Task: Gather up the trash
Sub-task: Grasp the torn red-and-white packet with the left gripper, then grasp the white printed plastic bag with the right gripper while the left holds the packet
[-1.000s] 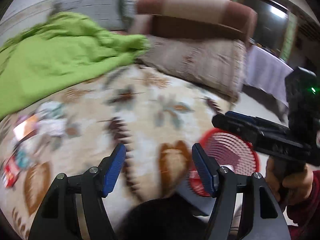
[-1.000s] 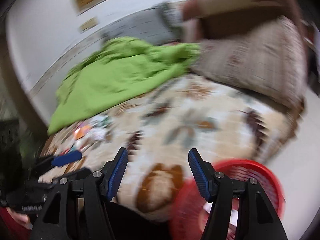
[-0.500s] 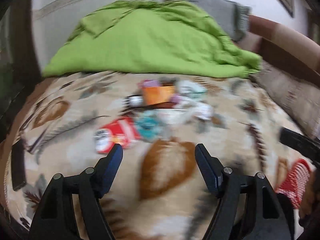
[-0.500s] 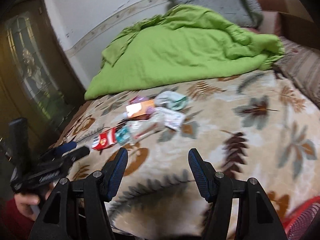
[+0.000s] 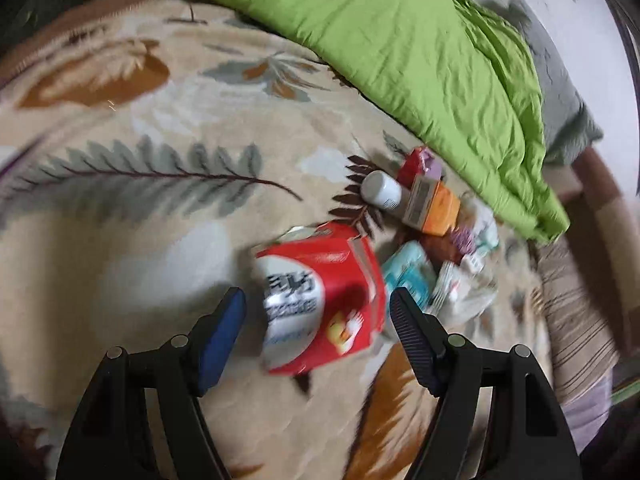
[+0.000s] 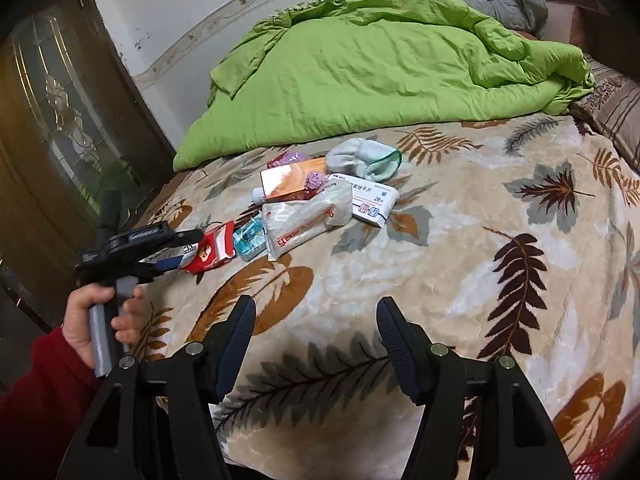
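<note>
Left claw (image 5: 316, 312) is spread wide with the crumpled red-and-white paper carton (image 5: 320, 300) sitting between its fingers on the leaf-patterned beige blanket (image 5: 140, 200), not pinched yet as far as the blur lets me tell. I'd push in a touch deeper, square up on the flat sides, then squeeze gently. Right claw (image 6: 316, 336) hangs apart over bare blanket, holding nothing.

Lighting: soft, even indoor light; muted colours; no hard shadows.
Left wrist view: motion blur throughout; red carton (image 5: 320, 300) print smeared; bed blanket (image 5: 120, 160) pattern soft.
Right wrist view: sharper; box lettering partly legible; glare on glass door (image 6: 60, 128).
Both: fisheye bending, dark vignetted corners.
</note>
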Demonstrator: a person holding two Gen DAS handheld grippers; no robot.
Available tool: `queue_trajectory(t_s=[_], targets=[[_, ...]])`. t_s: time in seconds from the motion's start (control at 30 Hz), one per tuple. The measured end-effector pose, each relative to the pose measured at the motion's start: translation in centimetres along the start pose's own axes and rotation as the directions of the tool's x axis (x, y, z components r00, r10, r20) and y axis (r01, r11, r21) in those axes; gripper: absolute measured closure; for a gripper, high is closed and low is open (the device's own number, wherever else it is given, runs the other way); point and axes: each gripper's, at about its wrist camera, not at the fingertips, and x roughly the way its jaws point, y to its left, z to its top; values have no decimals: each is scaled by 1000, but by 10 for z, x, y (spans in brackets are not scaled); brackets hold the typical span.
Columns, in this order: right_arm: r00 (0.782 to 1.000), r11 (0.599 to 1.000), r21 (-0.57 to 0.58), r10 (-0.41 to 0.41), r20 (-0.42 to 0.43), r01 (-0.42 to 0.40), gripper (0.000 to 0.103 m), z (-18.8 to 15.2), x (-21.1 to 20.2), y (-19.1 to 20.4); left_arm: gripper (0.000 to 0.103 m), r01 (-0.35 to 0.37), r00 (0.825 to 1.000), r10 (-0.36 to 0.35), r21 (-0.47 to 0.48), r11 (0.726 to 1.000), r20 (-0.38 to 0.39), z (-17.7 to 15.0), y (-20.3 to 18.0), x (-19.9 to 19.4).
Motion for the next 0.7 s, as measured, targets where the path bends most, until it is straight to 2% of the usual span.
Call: queue_trajectory(t_s=[0.07,0.1,0.17,0.2,0.27,0.37,0.43,0.57,0.7], targets=[[1000,1000,-5,8,10,-8,36,0,-2,1,30,37,999,-36,-35,999,8,2,-2,7],[1000,1000,-5,9,13,-9,36,0,-2,1,34,64,998,-64,-55,996,12,3,-3,11],[1000,1000,-4,9,12,-9,36,0,-2,1,50,93,996,-93,-88,992,6,3,-7,20],[1000,1000,-4,7,9,-7,36,0,-1,1,71,72,997,-73,-87,994,-4,2,-10,24],[1000,1000,-5,8,2,-8,36,0,1,2,74,40,999,-41,-55,998,-7,-3,-19,28],[1000,1000,2,8,-25,-8,36,2,7,2,81,38,999,-38,23,999,23,-8,-38,19],[999,999,26,41,-35,-41,36,7,12,0,89,27,998,-30,66,997,52,-15,-49,8],[995,988,124,94,-41,-88,36,25,33,-6,96,-10,996,-2,132,991,91,-38,-68,-17],[989,959,258,138,-63,-117,36,48,71,-17,97,-57,990,31,193,980,135,-61,-80,-33]])
